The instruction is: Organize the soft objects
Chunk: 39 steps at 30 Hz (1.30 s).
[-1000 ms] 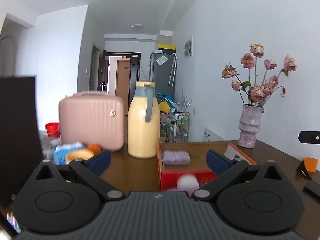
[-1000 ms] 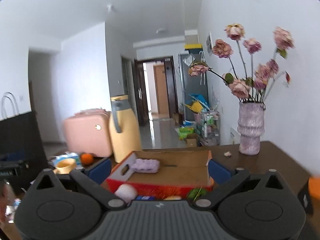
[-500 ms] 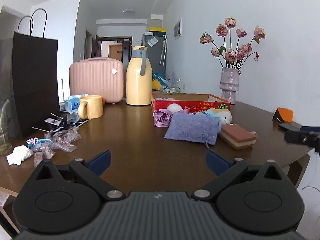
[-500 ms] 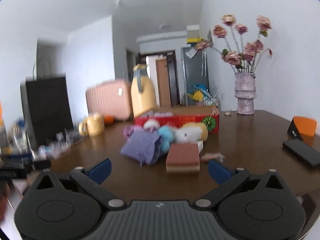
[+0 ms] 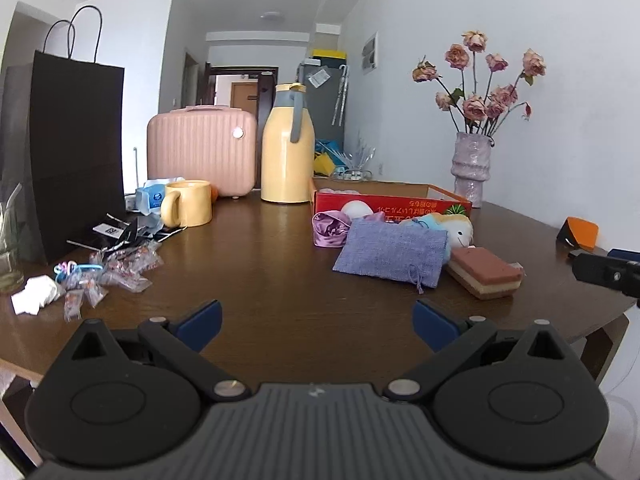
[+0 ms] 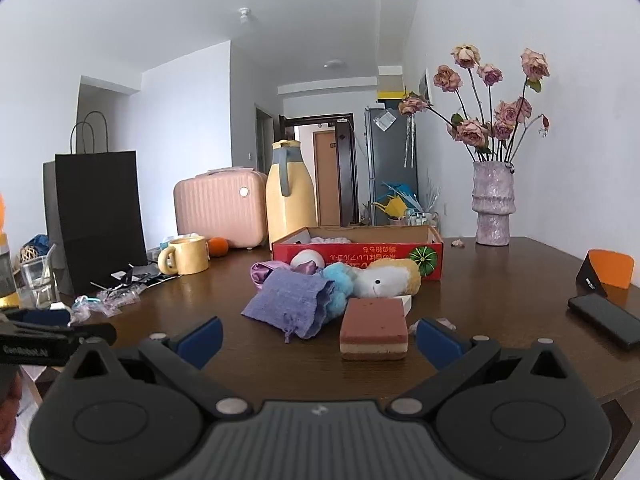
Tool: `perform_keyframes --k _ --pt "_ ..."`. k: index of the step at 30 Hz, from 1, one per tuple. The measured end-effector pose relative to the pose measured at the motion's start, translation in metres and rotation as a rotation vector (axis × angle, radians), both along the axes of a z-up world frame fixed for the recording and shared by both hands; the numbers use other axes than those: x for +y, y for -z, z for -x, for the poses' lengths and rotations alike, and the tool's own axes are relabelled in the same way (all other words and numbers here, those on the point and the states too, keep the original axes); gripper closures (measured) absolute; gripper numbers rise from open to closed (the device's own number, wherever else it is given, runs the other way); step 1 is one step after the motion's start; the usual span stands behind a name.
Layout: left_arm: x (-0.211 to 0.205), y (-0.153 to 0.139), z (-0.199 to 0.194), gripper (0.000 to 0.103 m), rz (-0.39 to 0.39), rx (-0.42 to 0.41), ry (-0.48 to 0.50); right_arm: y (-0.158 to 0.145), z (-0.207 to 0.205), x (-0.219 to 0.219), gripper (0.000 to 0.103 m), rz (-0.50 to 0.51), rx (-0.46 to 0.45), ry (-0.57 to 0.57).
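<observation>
Right wrist view: sponge (image 6: 374,328) lies flat on table (image 6: 500,280), short end facing camera, long axis running away toward red box (image 6: 358,254). Right gripper (image 6: 318,338) held level near the table edge, jaws wide, empty; sponge sits just ahead between them. Purple pouch (image 6: 290,306) left of sponge. Left gripper (image 5: 316,320) level, wide open, empty; pouch (image 5: 392,252) well ahead

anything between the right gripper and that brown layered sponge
Nothing visible. The right gripper is open and the brown layered sponge lies on bare table just ahead of its fingers; the purple drawstring pouch lies off to its left.
</observation>
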<state>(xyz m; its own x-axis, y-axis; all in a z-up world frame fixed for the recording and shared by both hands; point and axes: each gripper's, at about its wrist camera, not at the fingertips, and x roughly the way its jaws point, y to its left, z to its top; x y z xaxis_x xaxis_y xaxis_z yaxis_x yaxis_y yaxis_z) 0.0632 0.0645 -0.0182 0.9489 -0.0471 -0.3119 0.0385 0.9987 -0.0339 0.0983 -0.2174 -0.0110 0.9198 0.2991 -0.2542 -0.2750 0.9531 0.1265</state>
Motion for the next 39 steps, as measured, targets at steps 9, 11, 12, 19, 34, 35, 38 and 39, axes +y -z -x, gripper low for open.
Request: perform_keyframes --k 9,11,12,19,34,35,38,39 --pt "-0.007 0.019 -0.008 0.000 0.046 0.016 0.013 0.008 -0.025 0.019 0.000 0.062 0.063 0.008" --pt "-0.004 0.021 -0.013 0.000 0.047 0.013 0.018 0.009 -0.037 0.021 0.000 -0.001 0.088 -0.006" --pt "-0.003 0.021 -0.017 0.000 0.038 0.009 0.017 0.010 -0.043 0.023 0.000 -0.024 0.100 -0.010" --pt "0.000 0.009 -0.061 0.000 -0.022 -0.008 -0.005 0.015 -0.100 0.036 0.019 -0.054 0.181 -0.021" --pt "0.002 0.013 -0.263 0.017 0.206 0.228 0.290 0.044 -0.217 0.056 0.052 -0.104 0.289 -0.058" --pt "0.004 0.017 -0.270 0.028 0.234 0.249 0.305 0.047 -0.218 0.055 0.054 -0.110 0.296 -0.061" --pt "0.008 0.030 -0.284 0.059 0.300 0.307 0.318 0.052 -0.220 0.054 0.076 -0.108 0.306 -0.076" --pt "0.009 0.035 -0.287 0.068 0.325 0.322 0.332 0.052 -0.220 0.055 0.085 -0.099 0.306 -0.077"
